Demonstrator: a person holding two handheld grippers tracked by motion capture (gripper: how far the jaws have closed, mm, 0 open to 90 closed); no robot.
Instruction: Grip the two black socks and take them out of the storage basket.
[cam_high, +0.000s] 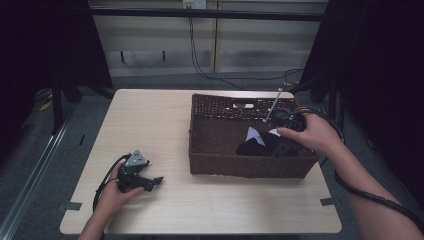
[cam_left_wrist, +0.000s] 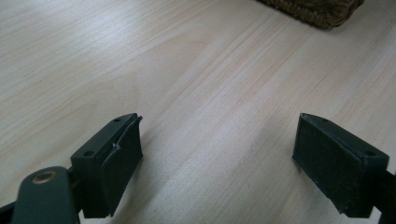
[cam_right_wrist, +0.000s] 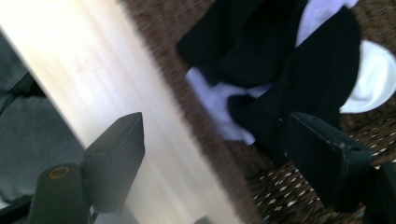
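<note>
Black and white socks lying in a wicker basket, with two hand-held grippers nearby.

The socks (cam_right_wrist: 289, 65), a tangle of black and white cloth, lie on the basket (cam_high: 220, 145) floor, right of centre in the high view. The right gripper (cam_high: 287, 120) hovers over the basket's right end, above the socks, its jaws spread wide and holding nothing. At lower left of the high view, well apart from the basket, the left gripper (cam_high: 137, 177) rests on the pale wooden table (cam_high: 150, 115), its jaws likewise wide and empty.
</note>
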